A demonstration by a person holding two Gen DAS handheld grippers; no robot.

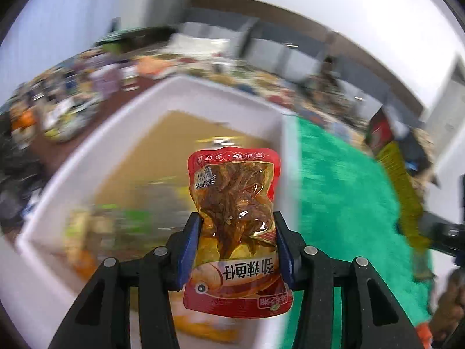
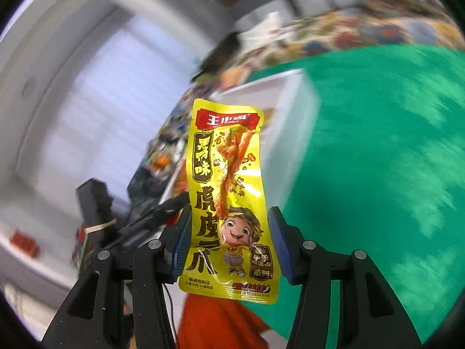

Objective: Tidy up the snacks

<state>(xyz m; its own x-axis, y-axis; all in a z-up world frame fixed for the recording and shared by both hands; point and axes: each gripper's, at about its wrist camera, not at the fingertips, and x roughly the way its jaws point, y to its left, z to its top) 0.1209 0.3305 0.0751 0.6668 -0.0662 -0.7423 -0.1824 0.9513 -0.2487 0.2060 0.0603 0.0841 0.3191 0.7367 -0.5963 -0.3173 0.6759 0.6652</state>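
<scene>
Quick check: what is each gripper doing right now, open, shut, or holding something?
Left gripper: shut on a red snack packet, held above the white box.
Right gripper: shut on a yellow snack packet.

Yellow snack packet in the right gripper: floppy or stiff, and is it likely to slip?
The yellow packet stands upright above the right gripper, so probably fairly stiff. Its glossy film looks slippery. The right pad seems barely touching, so the hold may be loose.
</scene>
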